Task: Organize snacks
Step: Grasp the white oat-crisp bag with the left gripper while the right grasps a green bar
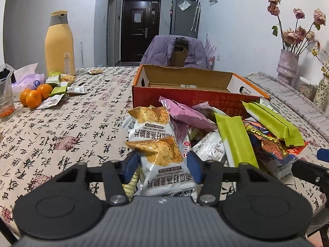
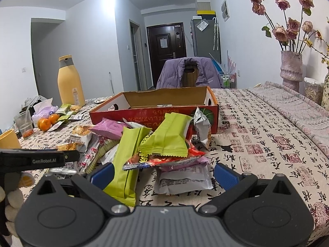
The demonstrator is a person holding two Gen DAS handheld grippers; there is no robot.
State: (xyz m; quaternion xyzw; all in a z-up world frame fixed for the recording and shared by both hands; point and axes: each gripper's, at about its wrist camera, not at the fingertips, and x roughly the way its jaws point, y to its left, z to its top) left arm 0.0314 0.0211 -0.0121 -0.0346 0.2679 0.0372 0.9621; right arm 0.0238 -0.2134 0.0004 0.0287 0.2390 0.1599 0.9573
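Observation:
A heap of snack packets [image 1: 236, 135] lies on the calligraphy-print tablecloth in front of an open red cardboard box [image 1: 185, 100]. My left gripper [image 1: 162, 164] is shut on a white-and-orange cracker packet [image 1: 164, 177] at the heap's left edge, with the blue pads pressing its sides. A twin cracker packet [image 1: 150, 123] lies just behind it. In the right wrist view my right gripper [image 2: 164, 170] stands open low over the heap's near side. A long green packet [image 2: 125, 164] and a white packet [image 2: 183, 181] lie between its fingers, untouched. The box [image 2: 154, 113] looks empty inside.
A tall yellow bottle [image 1: 59, 41], oranges [image 1: 34, 96], a tissue pack [image 1: 28, 78] and more small packets [image 1: 61, 86] sit at the far left. A plastic cup [image 2: 23, 125] and a yellow cup [image 2: 9, 140] stand near the left edge. Vases of dried roses [image 1: 287, 65] stand right; a chair with a purple jacket [image 1: 174, 51] is behind the box.

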